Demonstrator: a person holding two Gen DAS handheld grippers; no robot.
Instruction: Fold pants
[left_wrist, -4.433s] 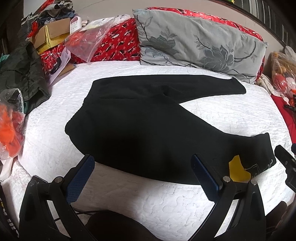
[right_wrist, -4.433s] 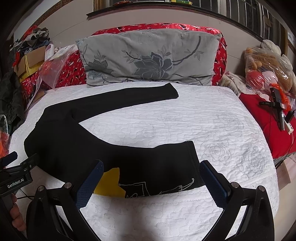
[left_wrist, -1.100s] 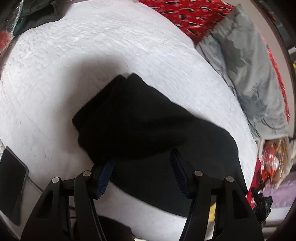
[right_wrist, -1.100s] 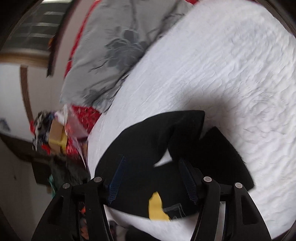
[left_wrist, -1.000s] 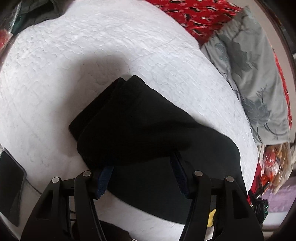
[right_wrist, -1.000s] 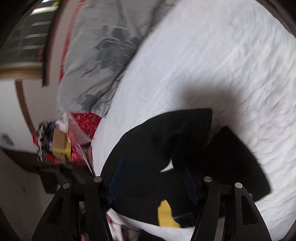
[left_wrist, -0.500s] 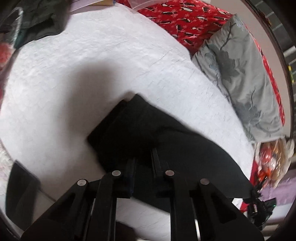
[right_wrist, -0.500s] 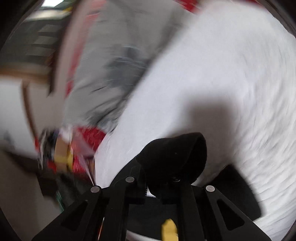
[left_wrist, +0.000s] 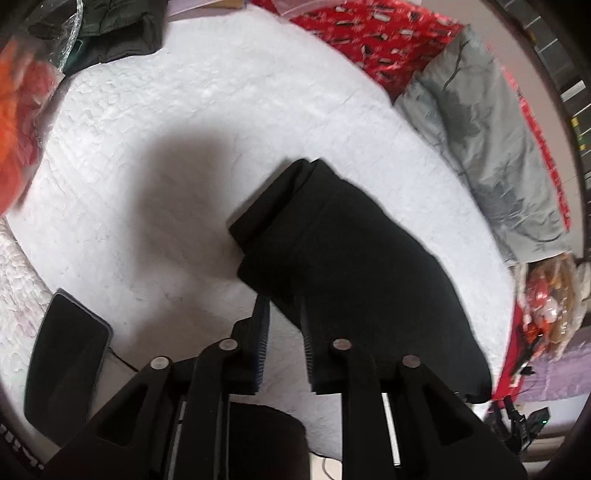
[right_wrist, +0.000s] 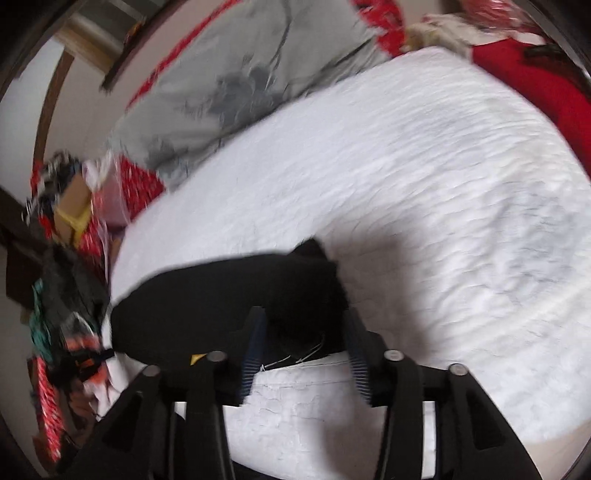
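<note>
- Now the black pants (left_wrist: 354, 258) lie doubled over on the white quilted bedspread (left_wrist: 166, 155), one layer stacked on the other, with the stacked edges showing at the far left corner of the bundle.
- Left gripper (left_wrist: 283, 310): the jaws stand narrowly apart, with a near corner of the pants reaching into the gap between them; whether the pads actually pinch the cloth cannot be told from this view.
- Right gripper (right_wrist: 306, 328): the jaws stand moderately apart, with the near edge of the pants (right_wrist: 229, 295) lying between them and white stitching visible on the fabric there; nothing shows the pads pressing on it.
- A yellow tag (right_wrist: 197, 357) peeks out at the near edge of the pants, just left of the right gripper.
- A grey floral pillow (left_wrist: 491, 133) lies at the far right of the bed in the left wrist view, against red patterned bedding (left_wrist: 384, 40).
- A dark flat phone (left_wrist: 62, 358) rests on the bedspread at the near left, well apart from the pants.
- The right wrist view is blurred.
</note>
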